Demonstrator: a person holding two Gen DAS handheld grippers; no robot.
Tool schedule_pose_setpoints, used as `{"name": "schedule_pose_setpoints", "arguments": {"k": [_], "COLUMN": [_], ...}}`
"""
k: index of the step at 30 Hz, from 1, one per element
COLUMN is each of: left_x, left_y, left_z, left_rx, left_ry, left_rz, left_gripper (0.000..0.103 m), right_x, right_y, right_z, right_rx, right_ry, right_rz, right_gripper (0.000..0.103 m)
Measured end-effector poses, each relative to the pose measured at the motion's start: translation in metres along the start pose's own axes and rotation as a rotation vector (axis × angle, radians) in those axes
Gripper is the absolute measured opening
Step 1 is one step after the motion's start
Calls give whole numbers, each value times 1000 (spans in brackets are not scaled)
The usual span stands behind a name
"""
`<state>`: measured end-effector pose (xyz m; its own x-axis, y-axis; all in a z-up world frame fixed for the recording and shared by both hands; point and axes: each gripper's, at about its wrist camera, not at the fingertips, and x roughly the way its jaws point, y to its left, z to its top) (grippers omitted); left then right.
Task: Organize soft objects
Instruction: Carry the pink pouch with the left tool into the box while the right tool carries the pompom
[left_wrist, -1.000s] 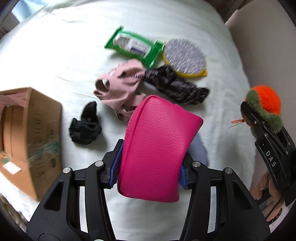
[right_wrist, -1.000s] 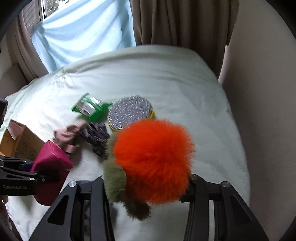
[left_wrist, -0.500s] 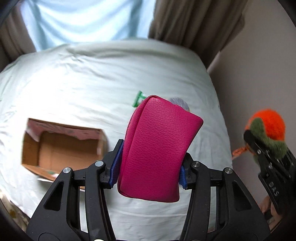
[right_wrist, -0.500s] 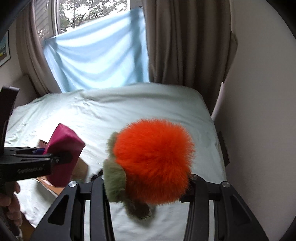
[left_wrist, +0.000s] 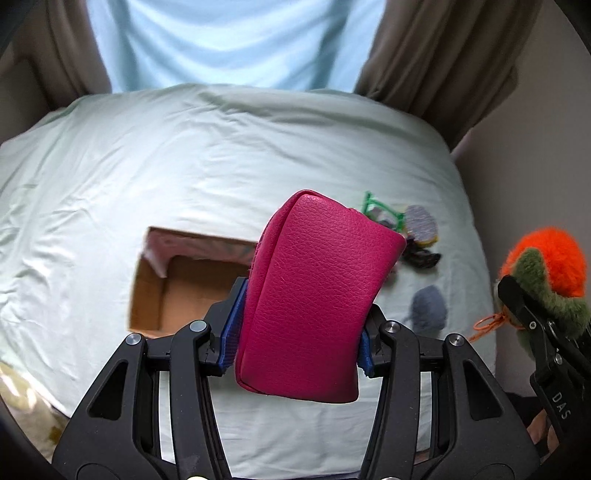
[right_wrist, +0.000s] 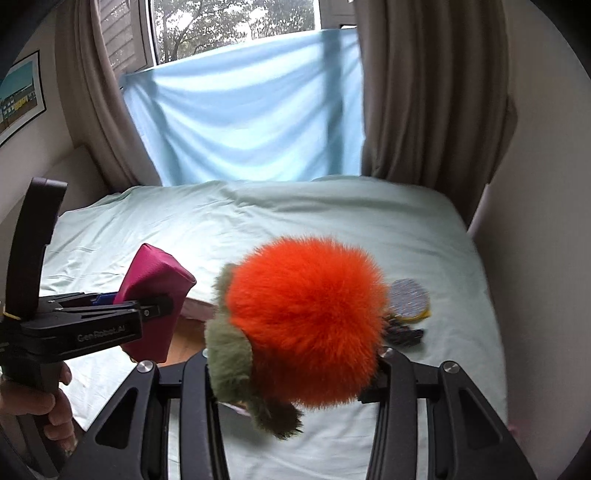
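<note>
Left hand-held gripper (left_wrist: 299, 332) clamps pink pouch (left_wrist: 314, 295) above cardboard box (left_wrist: 162, 295); right hand-held gripper (right_wrist: 295, 369) pinches orange pompom (right_wrist: 306, 321) right of box. Centre over opening, lower, then release.

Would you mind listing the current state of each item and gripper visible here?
left gripper: shut on the pink pouch
pink pouch: held off the bed
right gripper: shut on the orange pom-pom
orange pom-pom: held off the bed
cardboard box: open on top, resting on the bed
</note>
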<state>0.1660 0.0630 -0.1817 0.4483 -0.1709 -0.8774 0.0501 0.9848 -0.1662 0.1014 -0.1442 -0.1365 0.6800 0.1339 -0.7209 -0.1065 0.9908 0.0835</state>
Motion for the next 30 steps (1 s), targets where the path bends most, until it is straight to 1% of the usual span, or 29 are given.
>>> {"name": "schedule_pose_setpoints", "arguments": {"k": [5,7,10,14,20,26,30], "left_x": [21,32,53,86,132,182,214], "left_y": [60,80,101,119,127,119,122], "left_z": [-5,-5,-5,-4,-10,-17,-25], "left_rx": [16,22,48,94,167,256,252], "left_ry": [42,66,101,150,235,327,399], "left_rz": [13,20,35,61,81,91,85], "left_gripper": [46,46,46,46,46,46,46], "right_x": [36,50,75,116,170,232,264], "right_y": [44,54,71,87,90,81,82], "right_z": [-3,-3,-9,-17,-36,-50,-58], "right_rx": [66,100,149,191,234,282,296], "right_ry": [51,71,111,192,304,425,521], "right_rz": [17,22,27,26,20,21,30], "right_gripper": [39,39,39,39,39,39,39]}}
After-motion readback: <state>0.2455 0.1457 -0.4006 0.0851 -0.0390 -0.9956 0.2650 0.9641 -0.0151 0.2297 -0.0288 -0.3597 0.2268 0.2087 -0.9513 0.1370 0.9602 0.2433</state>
